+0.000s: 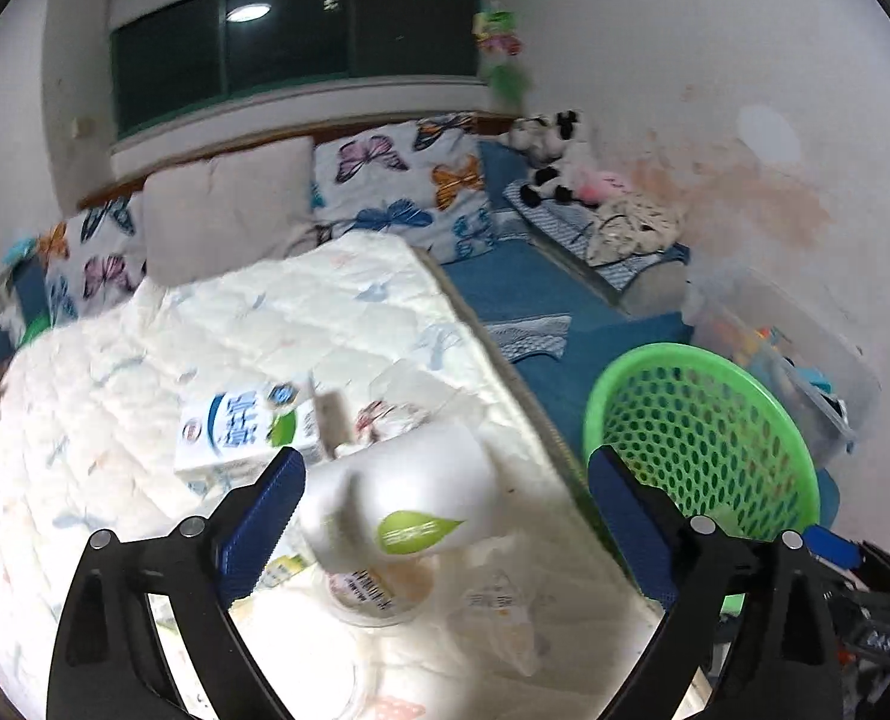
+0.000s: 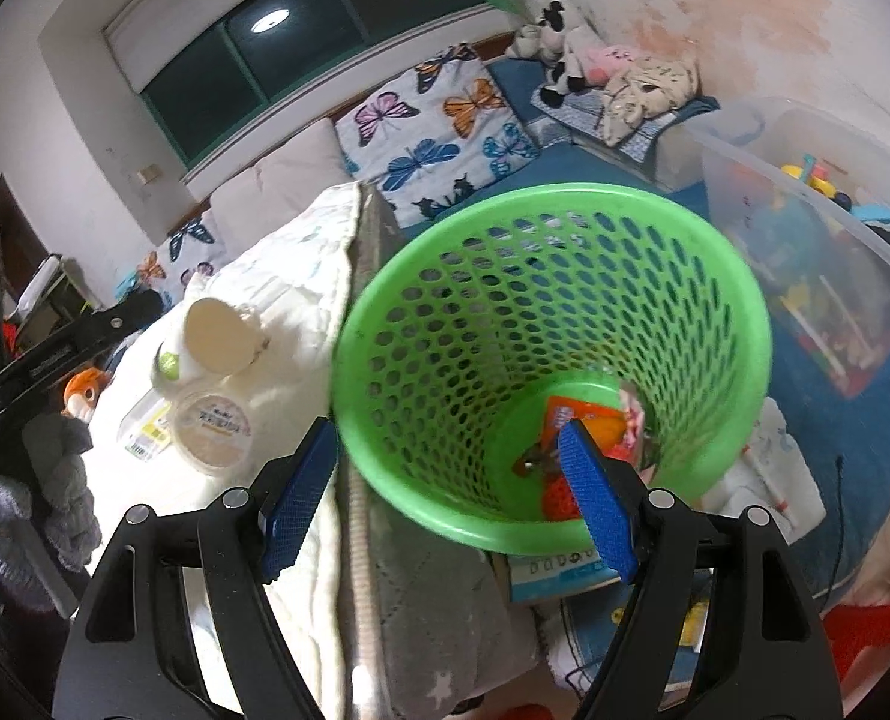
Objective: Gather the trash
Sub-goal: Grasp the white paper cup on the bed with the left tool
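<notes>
**Asker:** Green plastic came up first, so where was the bin?

**Describer:** The green mesh basket (image 2: 565, 192) stood beside the bed (image 1: 204, 330), its mouth filling the right wrist view. An orange wrapper (image 2: 595, 426) lay at its bottom, partly hidden behind one blue pad. The left wrist view showed only part of the basket, and none of what was in it.

**Asker:** And the tools?

**Describer:** The left tool (image 1: 445, 456) was spread wide and released. A white bottle (image 1: 408, 480) with a green leaf label lay between its fingers on the quilt, blurred. The right pad stood well clear of it, and I could not tell whether the left pad touched it. The right tool (image 2: 445, 426) was also released, with one finger outside the basket wall and one in front of its inside, pressing nothing.

**Asker:** What else was on the bed?

**Describer:** A blue-and-white milk carton (image 1: 234, 432) lay behind the bottle and showed only in the left view. A round tub (image 2: 210, 426) was plain in the right view but half covered by the bottle in the left. The print on all of them was too smeared to read.
</notes>
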`<state>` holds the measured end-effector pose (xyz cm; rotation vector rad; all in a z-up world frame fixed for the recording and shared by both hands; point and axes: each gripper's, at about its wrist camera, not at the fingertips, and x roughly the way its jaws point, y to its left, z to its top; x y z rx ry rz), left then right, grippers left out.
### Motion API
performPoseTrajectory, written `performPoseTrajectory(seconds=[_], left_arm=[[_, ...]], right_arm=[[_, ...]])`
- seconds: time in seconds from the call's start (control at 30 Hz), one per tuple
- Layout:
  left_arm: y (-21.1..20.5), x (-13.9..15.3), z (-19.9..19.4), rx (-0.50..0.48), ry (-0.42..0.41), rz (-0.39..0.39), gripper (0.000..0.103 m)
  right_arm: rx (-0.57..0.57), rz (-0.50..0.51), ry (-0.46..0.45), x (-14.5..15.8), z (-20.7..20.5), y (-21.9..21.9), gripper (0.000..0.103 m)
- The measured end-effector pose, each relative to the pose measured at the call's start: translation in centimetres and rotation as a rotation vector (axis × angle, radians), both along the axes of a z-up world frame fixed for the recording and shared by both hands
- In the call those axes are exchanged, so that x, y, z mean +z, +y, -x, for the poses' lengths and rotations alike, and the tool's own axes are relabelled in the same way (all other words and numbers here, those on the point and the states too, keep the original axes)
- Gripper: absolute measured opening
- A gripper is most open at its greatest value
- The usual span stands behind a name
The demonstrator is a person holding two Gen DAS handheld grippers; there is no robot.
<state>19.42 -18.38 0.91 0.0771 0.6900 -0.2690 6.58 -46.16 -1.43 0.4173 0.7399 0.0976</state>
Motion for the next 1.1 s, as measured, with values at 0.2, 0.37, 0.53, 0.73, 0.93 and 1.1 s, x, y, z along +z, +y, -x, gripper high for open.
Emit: performPoseTrajectory(seconds=[0.2, 0.37, 0.53, 0.73, 0.93, 1.1], left_arm=[[1.6, -1.8, -1.4, 0.065, 0.063, 0.041, 0.093], [2.1, -3.0, -2.4, 0.078, 0.113, 0.083, 0.093], [1.4, -3.5, -2.9, 0.067, 0.121, 0.063, 0.093], [1.6, -4.2, -3.6, 0.059, 0.160, 0.094, 0.092], [2.2, -4.1, -3.6, 0.038, 0.168, 0.135, 0.085], [2.8, -3.1, -2.9, 0.024, 0.153, 0.160, 0.085]], right_arm=[[0.046, 0.000, 0.005, -0.2, -0.5, 1.7, 0.076], [0.077, -0.003, 0.010, -0.3, -1.0, 2.9, 0.076], [0.104, -0.004, 0.014, -0.3, -1.3, 4.1, 0.076], [0.145, -0.001, 0.017, -0.4, -1.8, 5.7, 0.076], [0.187, 0.002, 0.019, -0.3, -2.0, 7.3, 0.076], [0.240, 0.011, 0.017, -0.2, -2.7, 8.8, 0.076]])
